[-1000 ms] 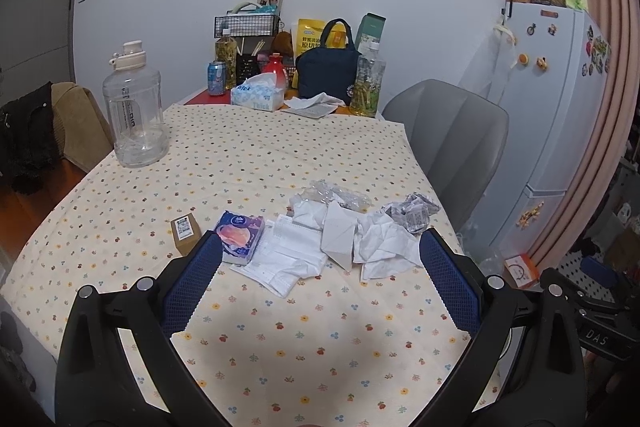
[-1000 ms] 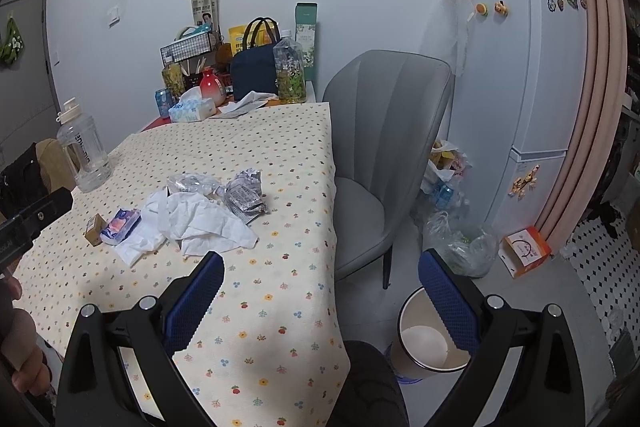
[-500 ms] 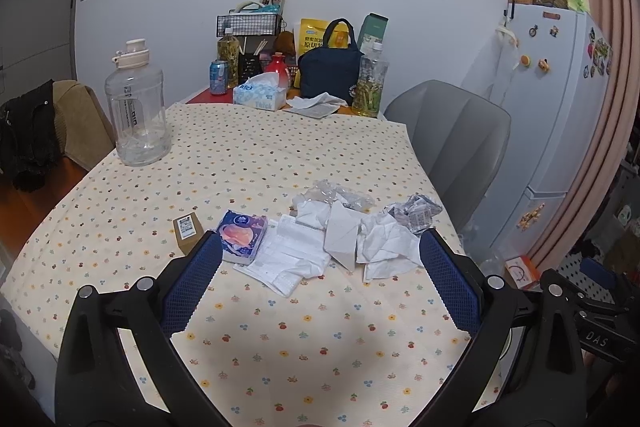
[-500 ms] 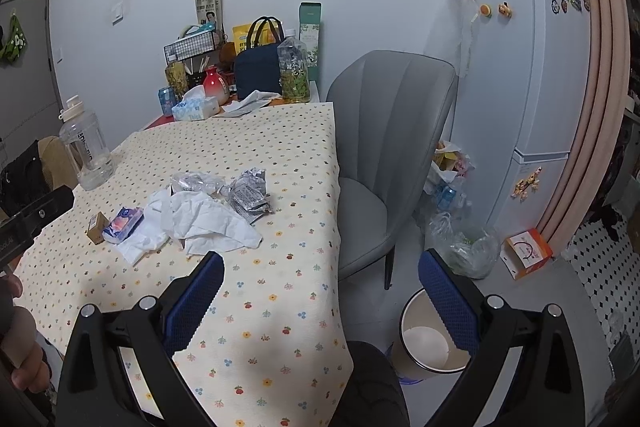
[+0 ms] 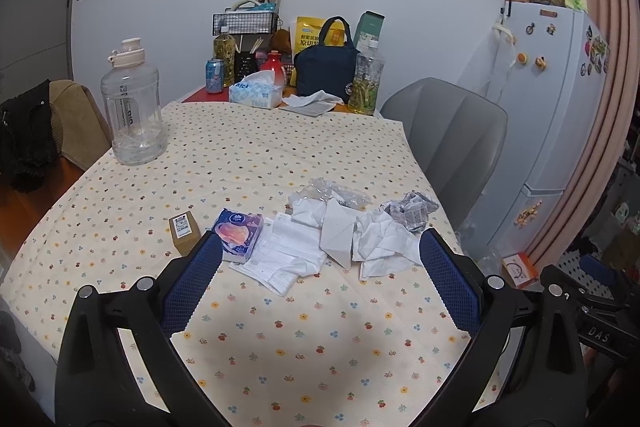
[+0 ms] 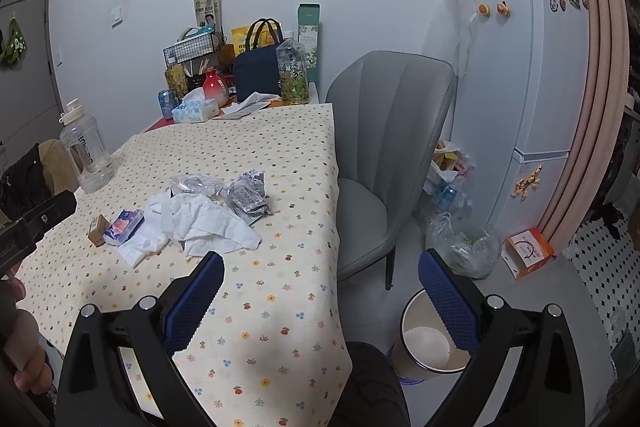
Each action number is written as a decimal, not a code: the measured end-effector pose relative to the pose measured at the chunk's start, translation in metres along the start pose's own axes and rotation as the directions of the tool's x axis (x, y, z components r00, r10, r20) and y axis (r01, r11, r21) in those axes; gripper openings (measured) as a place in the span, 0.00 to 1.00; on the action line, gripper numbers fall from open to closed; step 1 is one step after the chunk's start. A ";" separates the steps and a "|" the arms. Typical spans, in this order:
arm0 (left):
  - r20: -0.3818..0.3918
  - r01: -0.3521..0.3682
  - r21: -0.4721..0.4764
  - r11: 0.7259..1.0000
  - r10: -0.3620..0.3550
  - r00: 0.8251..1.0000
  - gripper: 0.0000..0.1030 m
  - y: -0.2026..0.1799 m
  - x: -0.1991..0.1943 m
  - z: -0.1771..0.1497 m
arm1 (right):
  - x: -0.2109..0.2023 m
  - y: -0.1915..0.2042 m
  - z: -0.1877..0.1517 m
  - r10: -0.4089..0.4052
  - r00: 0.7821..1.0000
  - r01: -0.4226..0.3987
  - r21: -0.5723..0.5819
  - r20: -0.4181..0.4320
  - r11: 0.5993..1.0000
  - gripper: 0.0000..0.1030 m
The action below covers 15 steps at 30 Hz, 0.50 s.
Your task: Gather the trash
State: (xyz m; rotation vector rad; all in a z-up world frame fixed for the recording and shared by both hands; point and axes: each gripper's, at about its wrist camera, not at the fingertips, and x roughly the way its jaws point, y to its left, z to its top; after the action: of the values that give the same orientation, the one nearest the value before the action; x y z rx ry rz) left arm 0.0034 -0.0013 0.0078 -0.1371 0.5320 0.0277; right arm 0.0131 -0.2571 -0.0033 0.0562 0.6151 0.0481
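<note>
Both grippers, left gripper (image 5: 320, 259) and right gripper (image 6: 320, 279), hover with jaws spread apart, holding nothing. The crumpled tissues (image 5: 380, 243) lie on the counter (image 5: 240, 155), beside the tissue pack (image 5: 239, 235); a bin (image 6: 432, 343) stands below the counter's edge.

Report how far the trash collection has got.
Done: nothing visible; the bin on the floor looks empty. In hand: nothing; the left gripper and the right gripper are both open. Left: the crumpled tissues, clear plastic wrap and silver wrapper lie on the table.
</note>
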 end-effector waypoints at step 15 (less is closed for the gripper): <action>0.008 0.024 -0.025 0.999 -0.024 1.000 0.95 0.012 -0.004 0.004 | 0.000 0.012 0.001 0.088 0.996 -0.088 -0.041 -0.010 0.995 0.93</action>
State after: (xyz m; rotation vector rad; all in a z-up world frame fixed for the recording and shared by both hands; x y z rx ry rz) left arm 0.0009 0.0112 0.0116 -0.1678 0.5229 0.0118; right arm 0.0139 -0.2448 -0.0018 0.0433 0.6197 0.1464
